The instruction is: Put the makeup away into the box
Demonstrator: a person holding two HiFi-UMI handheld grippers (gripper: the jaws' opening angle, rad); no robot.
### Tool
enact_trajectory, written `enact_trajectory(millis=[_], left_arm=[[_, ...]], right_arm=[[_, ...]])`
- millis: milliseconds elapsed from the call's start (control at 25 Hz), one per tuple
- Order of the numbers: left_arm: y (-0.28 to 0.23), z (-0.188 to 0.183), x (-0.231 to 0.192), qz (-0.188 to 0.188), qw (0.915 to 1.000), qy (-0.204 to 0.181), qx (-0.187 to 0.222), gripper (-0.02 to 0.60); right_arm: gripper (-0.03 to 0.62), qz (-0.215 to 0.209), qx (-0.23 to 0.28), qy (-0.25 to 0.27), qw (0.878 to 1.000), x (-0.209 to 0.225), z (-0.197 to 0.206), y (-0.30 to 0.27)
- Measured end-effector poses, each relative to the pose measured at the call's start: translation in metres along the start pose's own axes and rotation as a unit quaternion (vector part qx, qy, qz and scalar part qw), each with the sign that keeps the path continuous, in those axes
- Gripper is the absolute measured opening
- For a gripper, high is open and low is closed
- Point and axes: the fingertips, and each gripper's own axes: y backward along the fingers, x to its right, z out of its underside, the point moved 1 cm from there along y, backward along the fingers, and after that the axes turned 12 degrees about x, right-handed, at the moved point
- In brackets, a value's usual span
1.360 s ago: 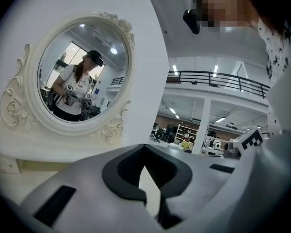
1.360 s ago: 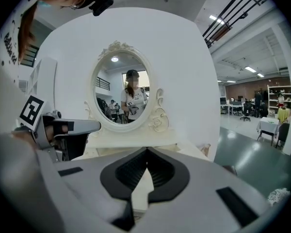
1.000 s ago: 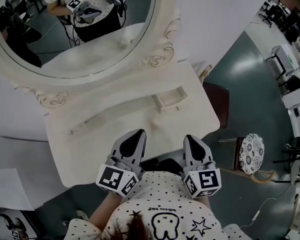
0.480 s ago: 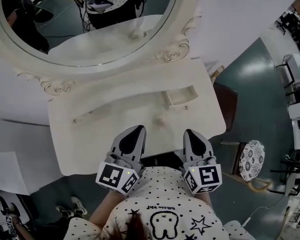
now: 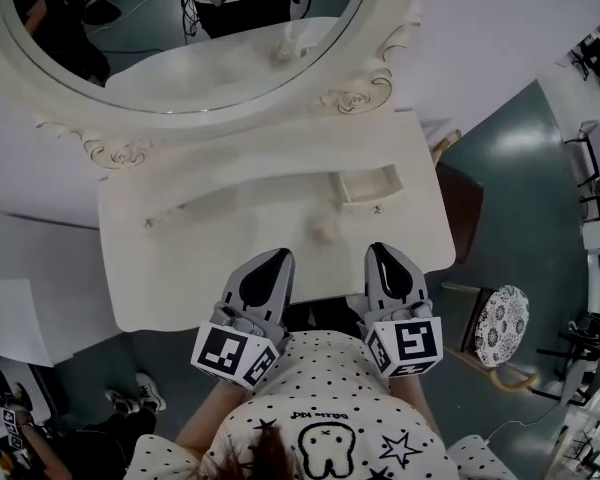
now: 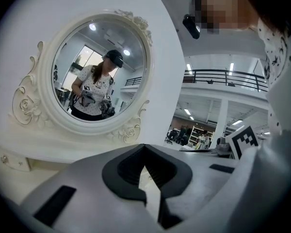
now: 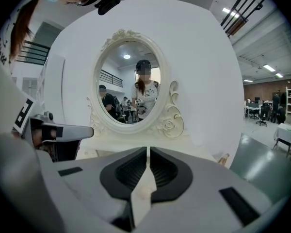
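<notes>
A small pale round makeup item (image 5: 323, 231) lies on the white dressing table (image 5: 180, 258), just ahead of both grippers and between them. Behind it, to the right, stands a small open white box (image 5: 368, 190). My left gripper (image 5: 272, 265) hovers over the table's front edge, shut and empty. My right gripper (image 5: 383, 260) is beside it, also shut with nothing held. In the left gripper view the jaws (image 6: 144, 147) meet at their tips. The jaws meet likewise in the right gripper view (image 7: 148, 150), which faces the oval mirror (image 7: 128, 81).
The ornate mirror (image 5: 180, 38) rises at the table's back. A dark brown seat (image 5: 460, 213) and a patterned round stool (image 5: 501, 313) stand on the floor to the right. White paper (image 5: 10, 318) lies on the floor at the left.
The head view has shifted, so the table sits lower and nearer in the picture. Both grippers now reach a little further over the table's front edge. Both stay shut.
</notes>
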Motion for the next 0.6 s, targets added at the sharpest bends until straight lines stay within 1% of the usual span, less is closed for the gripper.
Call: enact_trajectory(millis=[80,160,240,440,600], left_arm=[[0.0,0.006,0.001,-0.001,1.0,0.002,-0.009,-0.005],[-0.001,0.01,0.002,-0.001,0.9999,0.005,-0.014,-0.005],[-0.003,0.015,0.003,-0.002,0.9998,0.009,-0.018,-0.005],[-0.012,0.026,0.0,-0.006,0.9997,0.014,-0.021,-0.005],[-0.02,0.032,-0.006,-0.012,0.9995,0.019,-0.022,-0.005]], right_arm=[[0.015,-0.007,-0.005,-0.004,1.0,0.0,0.004,-0.005],[0.06,-0.018,-0.015,-0.006,1.0,-0.002,0.01,-0.01],[0.08,-0.025,-0.028,0.0,0.999,-0.003,0.016,-0.014],[0.1,-0.039,-0.053,0.022,0.998,-0.002,0.027,-0.028],[0.104,-0.054,-0.053,0.017,0.997,-0.002,0.029,-0.042]])
